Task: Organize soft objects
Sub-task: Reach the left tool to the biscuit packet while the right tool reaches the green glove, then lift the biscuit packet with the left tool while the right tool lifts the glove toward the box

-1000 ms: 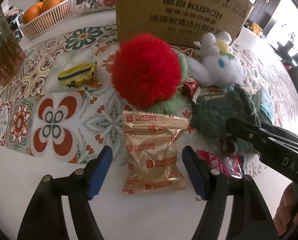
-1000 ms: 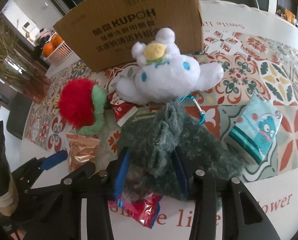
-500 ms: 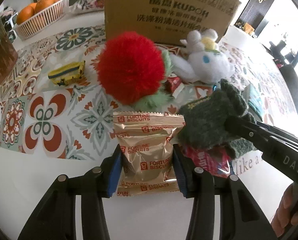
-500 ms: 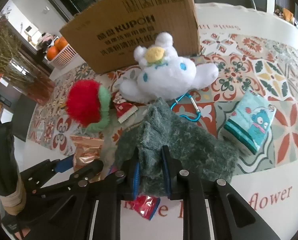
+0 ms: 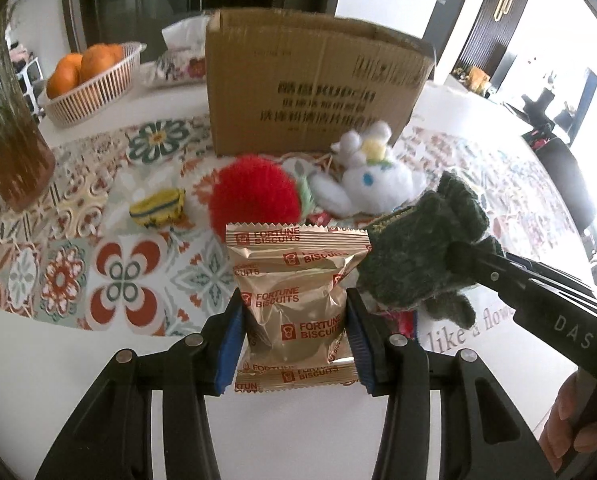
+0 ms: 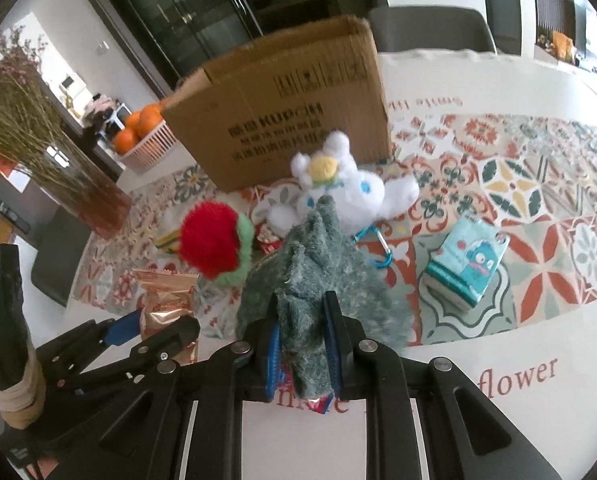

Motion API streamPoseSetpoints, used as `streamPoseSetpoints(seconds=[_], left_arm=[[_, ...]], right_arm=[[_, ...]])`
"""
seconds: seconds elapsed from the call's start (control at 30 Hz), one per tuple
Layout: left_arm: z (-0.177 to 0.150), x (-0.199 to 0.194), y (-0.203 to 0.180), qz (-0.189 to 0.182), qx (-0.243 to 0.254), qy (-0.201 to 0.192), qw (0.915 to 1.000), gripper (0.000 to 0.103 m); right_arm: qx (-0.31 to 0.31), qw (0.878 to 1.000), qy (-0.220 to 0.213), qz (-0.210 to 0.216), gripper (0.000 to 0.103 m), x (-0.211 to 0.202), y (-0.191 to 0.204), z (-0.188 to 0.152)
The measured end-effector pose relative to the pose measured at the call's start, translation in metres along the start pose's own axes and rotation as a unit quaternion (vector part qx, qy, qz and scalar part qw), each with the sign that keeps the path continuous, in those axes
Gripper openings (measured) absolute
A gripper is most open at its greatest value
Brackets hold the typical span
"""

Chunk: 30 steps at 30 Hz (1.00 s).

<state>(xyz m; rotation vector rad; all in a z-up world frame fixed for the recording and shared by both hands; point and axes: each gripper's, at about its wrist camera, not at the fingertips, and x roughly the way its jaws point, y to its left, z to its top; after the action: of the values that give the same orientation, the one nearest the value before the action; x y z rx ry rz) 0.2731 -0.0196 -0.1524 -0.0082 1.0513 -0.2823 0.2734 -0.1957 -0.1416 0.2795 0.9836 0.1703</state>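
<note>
Two grippers are each carrying one item in front of the box (image 5: 314, 88), the landmark here. The left gripper (image 5: 294, 340) is pinching the biscuit packet (image 5: 294, 292) between its blue pads, jaws pressed against the packet's sides; the packet is standing upright before the box, apparently clear of the counter (image 5: 58, 344). The right gripper (image 6: 302, 356) is clamping the green glove (image 6: 314, 276), jaws nearly closed on the fabric, which is bunching up between them and hanging to the right of the packet. Lying between the grippers and the box are the red pompom (image 5: 254, 204) and the white plush (image 5: 374, 180), both near the box's front wall; the yellow toy (image 5: 158, 208) is sitting to the box's front left, and the blue tissue pack (image 6: 462, 264) to its front right. Judged from this, the step in hand is the lift-and-carry of the two held items. The next move is calling for raising both over the box's open top edge, which stands taller than the items, and spreading the jaws only once above the opening. The limp glove may be snagging on the rim.
</note>
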Motion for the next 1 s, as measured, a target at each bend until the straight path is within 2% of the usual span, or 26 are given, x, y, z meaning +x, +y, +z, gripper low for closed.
streamPoseSetpoints(seconds=[0.53,1.0], left_arm=[[0.032,-0.058,-0.014,-0.011,0.031,-0.079,0.9964,0.047],[0.074,-0.092,-0.02,-0.008,0.047,-0.139,0.9892,0.047]], right_arm=[[-0.001,0.996,-0.09,0.011,0.02,-0.063,0.019,0.02],[-0.014,0.986,-0.166,0.029,0.02,-0.096,0.032,0.058]])
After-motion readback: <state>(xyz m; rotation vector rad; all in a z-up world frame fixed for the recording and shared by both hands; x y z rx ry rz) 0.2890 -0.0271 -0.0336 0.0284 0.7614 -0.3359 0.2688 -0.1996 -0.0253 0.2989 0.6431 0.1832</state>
